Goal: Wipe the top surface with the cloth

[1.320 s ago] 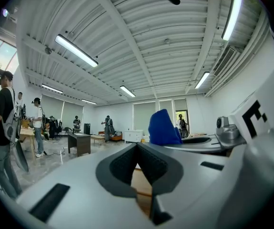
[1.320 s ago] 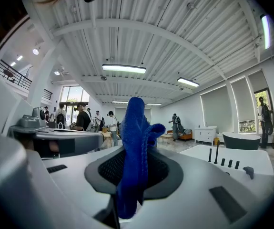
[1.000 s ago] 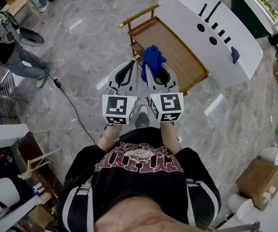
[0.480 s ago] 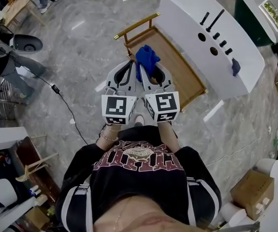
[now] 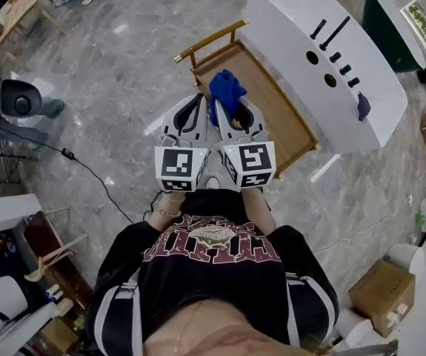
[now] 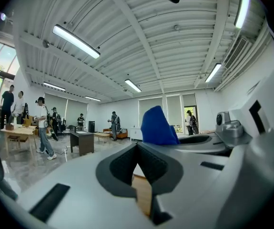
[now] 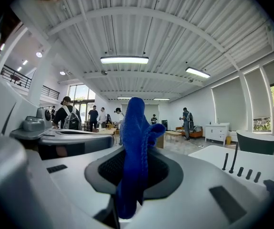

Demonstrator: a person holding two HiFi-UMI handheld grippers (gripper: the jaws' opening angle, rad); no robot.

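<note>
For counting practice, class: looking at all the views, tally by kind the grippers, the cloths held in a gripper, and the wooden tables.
grippers: 2 (left gripper, right gripper)
blue cloth: 1
wooden table: 1
total: 4

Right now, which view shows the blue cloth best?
The right gripper view: the cloth fills its middle, pinched by the right gripper. The head view shows it small; the left gripper view, only its top.

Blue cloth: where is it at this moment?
In the head view the blue cloth sticks out of the shut right tongs, just right of the left tongs, and is seen against the left end of the wooden table.
</note>
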